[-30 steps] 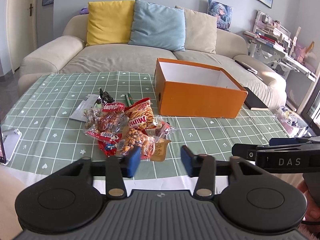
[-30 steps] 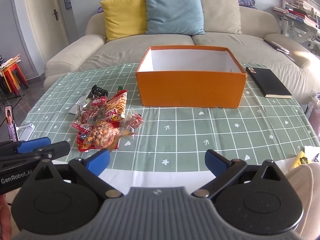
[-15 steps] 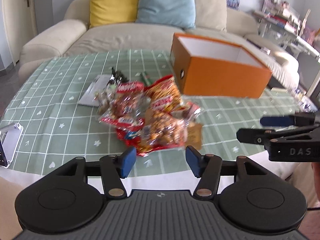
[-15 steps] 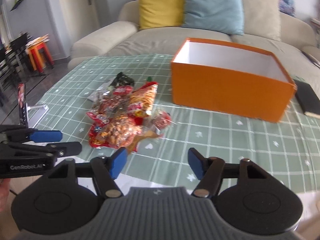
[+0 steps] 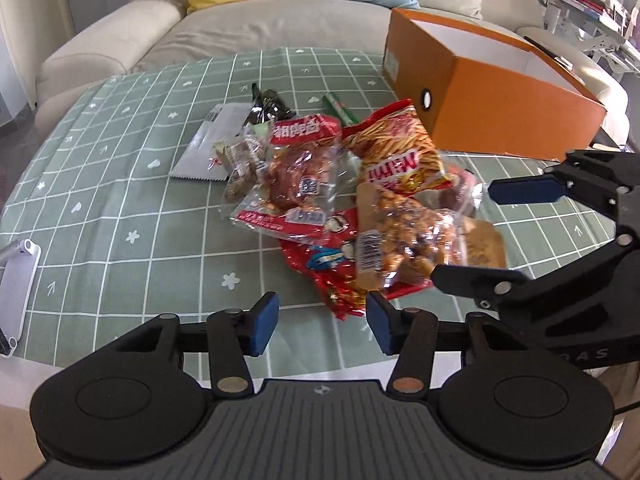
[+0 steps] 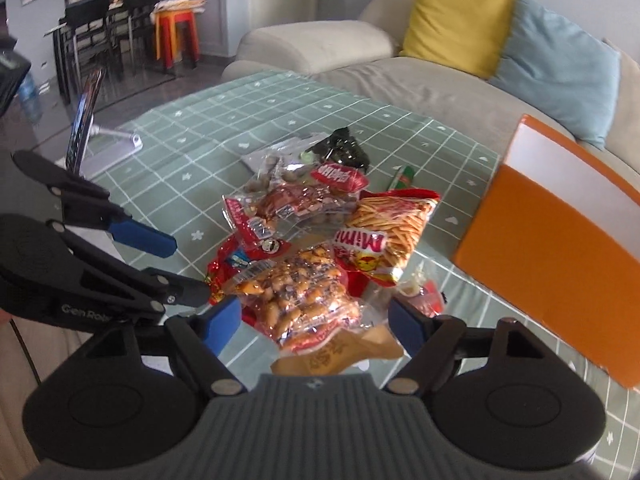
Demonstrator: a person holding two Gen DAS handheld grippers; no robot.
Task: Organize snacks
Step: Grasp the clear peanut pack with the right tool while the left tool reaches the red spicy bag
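A pile of snack packets lies mid-table: a clear peanut bag (image 5: pixel 404 240) (image 6: pixel 296 300), an orange Mimi stick bag (image 5: pixel 396 148) (image 6: pixel 384 232), a red clear-fronted bag (image 5: pixel 300 172) (image 6: pixel 296 204), a red foil pack (image 5: pixel 332 276) and a dark packet (image 5: pixel 268 104) (image 6: pixel 344 148). An open orange box (image 5: pixel 492 96) (image 6: pixel 552 248) stands right of the pile. My left gripper (image 5: pixel 318 324) is open and empty, just short of the red foil pack. My right gripper (image 6: pixel 316 322) is open with the peanut bag between its fingers, not pinched.
A green checked cloth (image 5: pixel 120 200) covers the table. A silver flat packet (image 5: pixel 212 144) and a green stick (image 5: pixel 340 108) lie behind the pile. A phone on a stand (image 6: pixel 86 136) is at the left edge. A sofa with cushions (image 5: pixel 240 20) lies beyond.
Both grippers have moved forward and down to the snack pile. The right gripper swung left and now straddles the peanut bag. Its jaws narrowed earlier and remain open.
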